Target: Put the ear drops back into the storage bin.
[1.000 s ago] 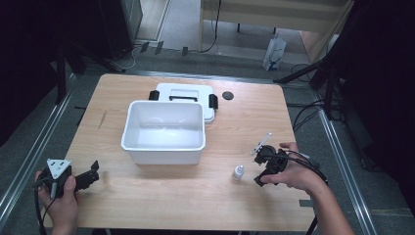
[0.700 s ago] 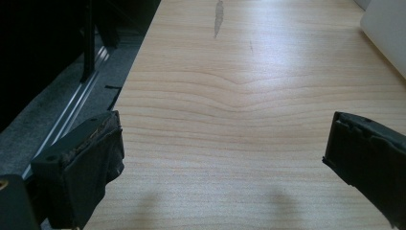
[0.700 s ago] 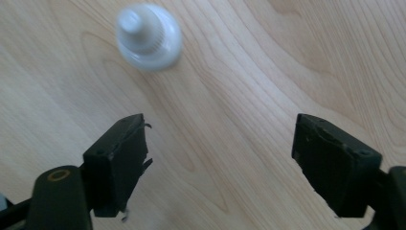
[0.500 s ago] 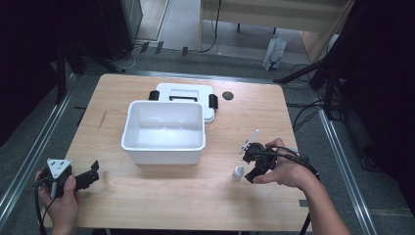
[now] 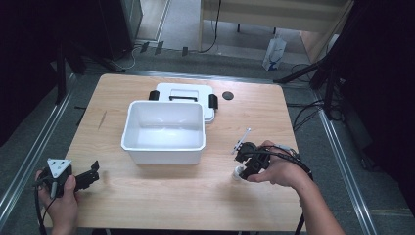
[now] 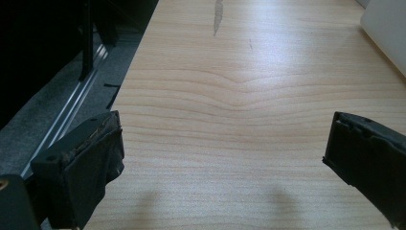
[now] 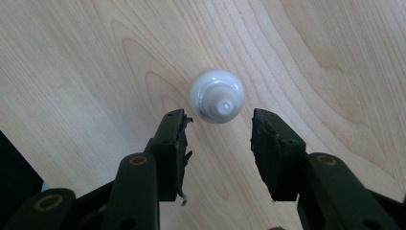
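right gripper view: looking straight down on a small white plastic bottle (image 7: pixel 217 97), standing upright on the light wooden worktop (image 7: pixel 86 62). round body, stepped screw collar, narrow nozzle tip at the centre, all white, glossy. no label visible from this angle. right gripper (image 7: pixel 219 125) has its jaws apart, one either side of the bottle and just short of it; no contact visible, nothing clamped.

high view: same bottle (image 5: pixel 237 173) sits on the worktop (image 5: pixel 161 200) near the front right, just under the right gripper (image 5: pixel 246 166), which the person's right hand (image 5: pixel 277 169) holds tipped downward over it. a white rectangular plastic tub (image 5: pixel 164 131) stands open mid-worktop, well left of the bottle, with a white lid with black latches (image 5: pixel 188 94) lying behind it and touching it. a small black round disc (image 5: pixel 227 95) lies beside the lid near the far edge.

left gripper (image 5: pixel 87 177) rests at the front left corner in the left hand (image 5: pixel 57 198), well apart from everything. left gripper view: jaws wide apart over bare wood, holding nothing.
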Demonstrator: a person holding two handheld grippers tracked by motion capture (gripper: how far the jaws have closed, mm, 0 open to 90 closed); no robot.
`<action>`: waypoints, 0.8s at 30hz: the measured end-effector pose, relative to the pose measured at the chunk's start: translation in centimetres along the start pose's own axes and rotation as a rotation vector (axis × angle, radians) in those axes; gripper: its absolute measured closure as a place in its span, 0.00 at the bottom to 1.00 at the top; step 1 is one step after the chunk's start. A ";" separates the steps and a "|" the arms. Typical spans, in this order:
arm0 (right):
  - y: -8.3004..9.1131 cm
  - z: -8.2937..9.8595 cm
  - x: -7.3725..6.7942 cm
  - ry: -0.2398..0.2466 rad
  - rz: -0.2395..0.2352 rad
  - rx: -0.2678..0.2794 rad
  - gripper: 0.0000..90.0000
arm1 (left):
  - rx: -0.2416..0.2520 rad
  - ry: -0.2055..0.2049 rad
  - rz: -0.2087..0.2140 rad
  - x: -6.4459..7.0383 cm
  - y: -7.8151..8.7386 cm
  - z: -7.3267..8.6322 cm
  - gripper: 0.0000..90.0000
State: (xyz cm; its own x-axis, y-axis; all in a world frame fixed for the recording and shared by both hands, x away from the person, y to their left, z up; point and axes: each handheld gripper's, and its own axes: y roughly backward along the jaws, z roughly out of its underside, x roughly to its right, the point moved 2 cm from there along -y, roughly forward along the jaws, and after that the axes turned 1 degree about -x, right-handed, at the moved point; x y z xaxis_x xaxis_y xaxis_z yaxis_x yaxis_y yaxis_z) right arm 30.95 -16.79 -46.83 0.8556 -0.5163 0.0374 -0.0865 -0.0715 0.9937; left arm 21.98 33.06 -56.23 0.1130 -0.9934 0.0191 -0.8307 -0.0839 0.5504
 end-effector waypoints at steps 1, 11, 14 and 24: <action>0.0 -0.1 0.0 -0.005 -0.004 0.000 0.65 | 0.000 0.000 0.000 0.0 0.0 0.0 0.01; -0.5 -0.9 0.2 -0.020 -0.018 -0.017 0.70 | 0.000 0.001 0.000 0.0 0.0 0.0 0.01; -0.7 -1.0 0.2 -0.022 -0.029 -0.016 0.73 | 0.000 0.000 0.002 0.0 0.0 0.0 0.01; -0.6 -1.3 0.3 -0.015 -0.023 -0.019 0.80 | 0.000 0.001 0.002 0.0 0.0 0.0 0.01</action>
State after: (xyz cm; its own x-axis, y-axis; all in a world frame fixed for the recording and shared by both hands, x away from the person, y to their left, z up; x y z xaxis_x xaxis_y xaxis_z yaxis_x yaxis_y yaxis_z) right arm 31.92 -15.83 -47.33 0.8496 -0.5273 0.0127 -0.0568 -0.0674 0.9961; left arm 22.00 33.07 -56.23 0.1119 -0.9935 0.0209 -0.8309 -0.0820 0.5504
